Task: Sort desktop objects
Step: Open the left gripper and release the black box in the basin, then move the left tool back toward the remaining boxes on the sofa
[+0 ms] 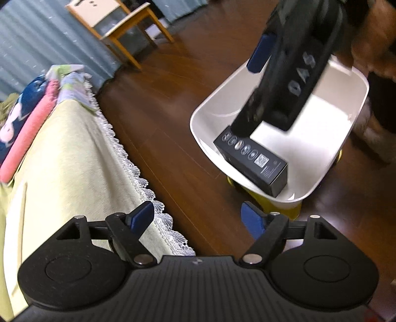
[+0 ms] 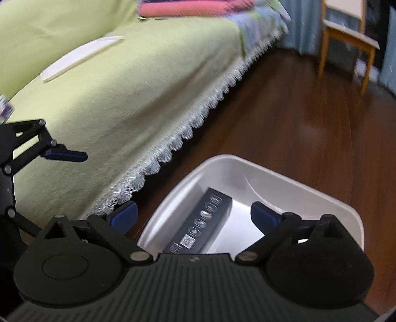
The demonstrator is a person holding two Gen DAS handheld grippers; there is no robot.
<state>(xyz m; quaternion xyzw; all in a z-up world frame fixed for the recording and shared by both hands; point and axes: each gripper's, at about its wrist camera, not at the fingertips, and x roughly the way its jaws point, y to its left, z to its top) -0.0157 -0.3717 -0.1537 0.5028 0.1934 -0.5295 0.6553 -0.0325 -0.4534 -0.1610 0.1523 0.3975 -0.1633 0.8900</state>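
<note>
Scanning left to right:
Bed [image 1: 61, 148]: covered by a pale green spread with a white lace fringe along its edge; folded cloths in pink, blue and floral print are stacked at its far end [image 1: 32, 106].
White slab [image 2: 81, 55]: lies flat on the spread, seen in the right wrist view; what it is cannot be told.
Left gripper [image 1: 198, 219]: fingers wide apart and empty, hanging over the bed edge and the dark wood floor [image 1: 173, 123].
Chair [image 1: 118, 22]: wooden, stands on the floor by a blue-grey curtain.
Bin [image 1: 351, 104]: white, sits on the floor beside the bed, on something yellow.
Box [image 1: 250, 161]: black and long, lies inside the bin against its near wall; one face carries a row of round icons, a QR code and small print too fine to read.
Right gripper [image 2: 194, 216]: fingers wide apart, empty, above the box; its body bears white figures that seem to read "045".
</note>
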